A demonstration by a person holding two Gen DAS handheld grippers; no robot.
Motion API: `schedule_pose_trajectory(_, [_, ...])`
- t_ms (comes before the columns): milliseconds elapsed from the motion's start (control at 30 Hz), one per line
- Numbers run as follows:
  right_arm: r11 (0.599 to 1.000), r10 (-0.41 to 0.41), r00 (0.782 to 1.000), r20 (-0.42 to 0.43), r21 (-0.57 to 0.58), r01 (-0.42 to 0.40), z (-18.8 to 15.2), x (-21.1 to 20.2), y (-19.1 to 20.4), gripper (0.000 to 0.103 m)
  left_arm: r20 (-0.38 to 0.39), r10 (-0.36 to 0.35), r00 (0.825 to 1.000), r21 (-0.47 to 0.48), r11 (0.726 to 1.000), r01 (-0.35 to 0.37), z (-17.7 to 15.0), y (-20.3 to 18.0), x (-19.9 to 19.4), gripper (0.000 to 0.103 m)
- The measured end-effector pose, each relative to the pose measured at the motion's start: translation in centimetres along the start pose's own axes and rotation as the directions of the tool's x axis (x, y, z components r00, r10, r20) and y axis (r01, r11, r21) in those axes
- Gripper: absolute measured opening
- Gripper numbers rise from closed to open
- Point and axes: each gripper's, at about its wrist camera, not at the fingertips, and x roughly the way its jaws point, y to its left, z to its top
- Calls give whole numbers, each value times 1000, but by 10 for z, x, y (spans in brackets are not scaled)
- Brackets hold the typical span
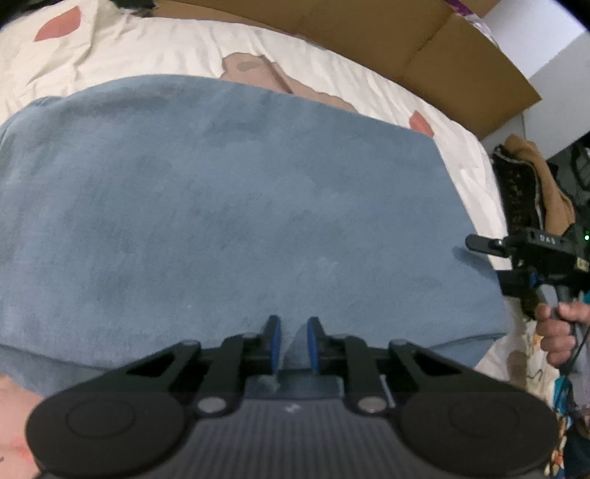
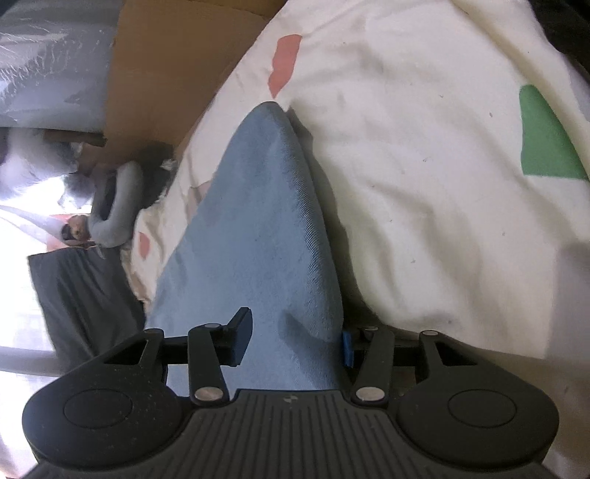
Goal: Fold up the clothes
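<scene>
Blue garment point(image 1: 228, 206) is spread on the patterned bedsheet point(image 1: 155, 48), doubled along its near edge. Left gripper point(image 1: 292, 342) is nearly closed, a small fold pinched between its fingers. Right gripper point(image 2: 293, 341) is half open, cloth between the fingers, grip uncertain. A fold is judged in progress; both corners must travel together.

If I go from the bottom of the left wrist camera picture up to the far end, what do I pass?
Black left gripper pinching a fold of cloth → big blue fabric garment → cream bedsheet with pink and tan patches → brown cardboard box.
</scene>
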Motion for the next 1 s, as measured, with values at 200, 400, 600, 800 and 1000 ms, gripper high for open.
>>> schedule_pose_trajectory(200, [997,-64,998,8,-45,64,-3,2,12,14,33,2,999,-28,1000,-1,-12,9,7,3])
schedule_pose_trajectory(400, [991,-88,996,9,-100,88,-4,-5,32,10,34,-18,999,-37,999,19,-32,3,-4,1])
schedule_pose_trajectory(600, [983,-117,993,1,-143,116,-4,-7,51,9,-8,-8,1000,-48,999,7,-42,0,-2,1])
schedule_pose_trajectory(800, [973,-165,986,3,-163,163,-5,-10,64,7,99,-53,994,-37,998,57,-19,1,-30,2])
schedule_pose_trajectory(1000, [974,-153,988,33,-164,157,-10,-21,86,6,84,17,996,-55,998,-12,10,6,-9,3])
